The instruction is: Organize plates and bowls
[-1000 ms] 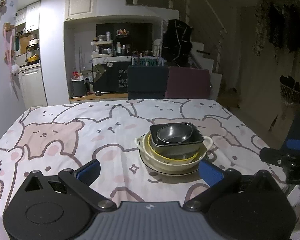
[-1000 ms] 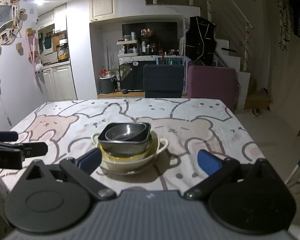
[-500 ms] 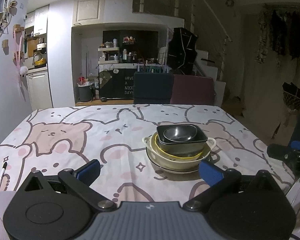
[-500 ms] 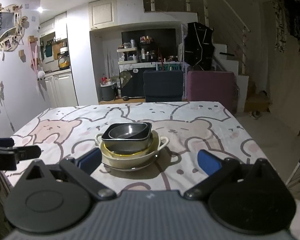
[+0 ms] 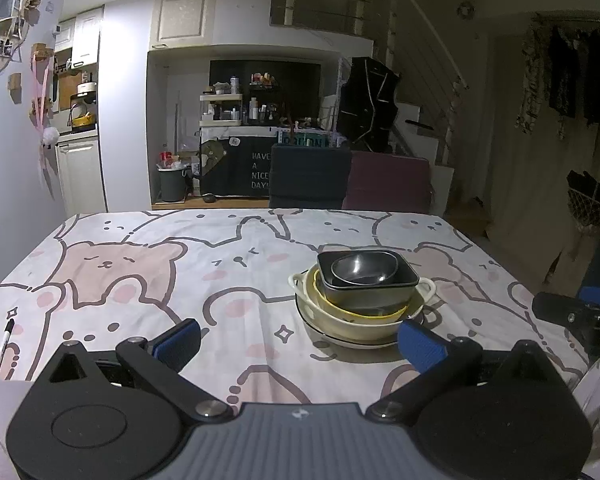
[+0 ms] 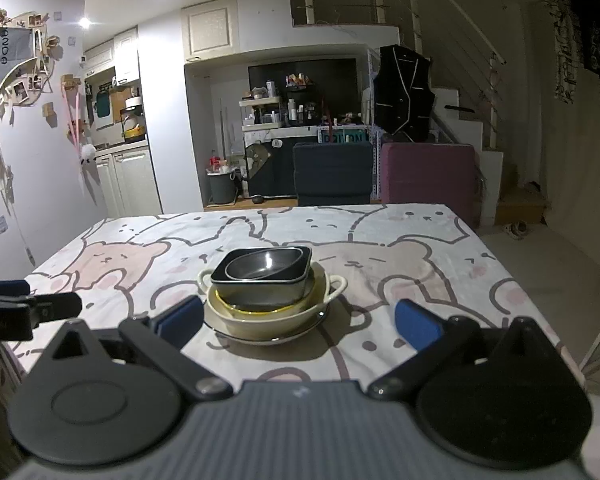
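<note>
One stack of dishes stands on the bear-print tablecloth (image 5: 148, 272). A small metal bowl (image 5: 364, 267) nests in a dark square bowl (image 5: 370, 290), which sits in a cream two-handled bowl (image 5: 356, 322) on a flat plate (image 5: 336, 338). The right wrist view shows the same metal bowl (image 6: 262, 265), square bowl (image 6: 268, 290), cream bowl (image 6: 260, 322) and plate (image 6: 268, 338). My left gripper (image 5: 298, 342) is open, held back from the stack near the table's front edge. My right gripper (image 6: 298, 318) is open too, also short of the stack, with nothing between its fingers.
A black marker pen (image 5: 2, 350) lies near the table's left front edge. Two chairs, one dark (image 5: 310, 176) and one maroon (image 5: 388, 180), stand at the far side. The table's right edge (image 6: 512, 276) drops to the floor. Kitchen shelves and a staircase fill the background.
Both grippers have drawn back and risen a little, so the stack looks smaller and farther. The stack itself has not moved and both grippers stayed open.
</note>
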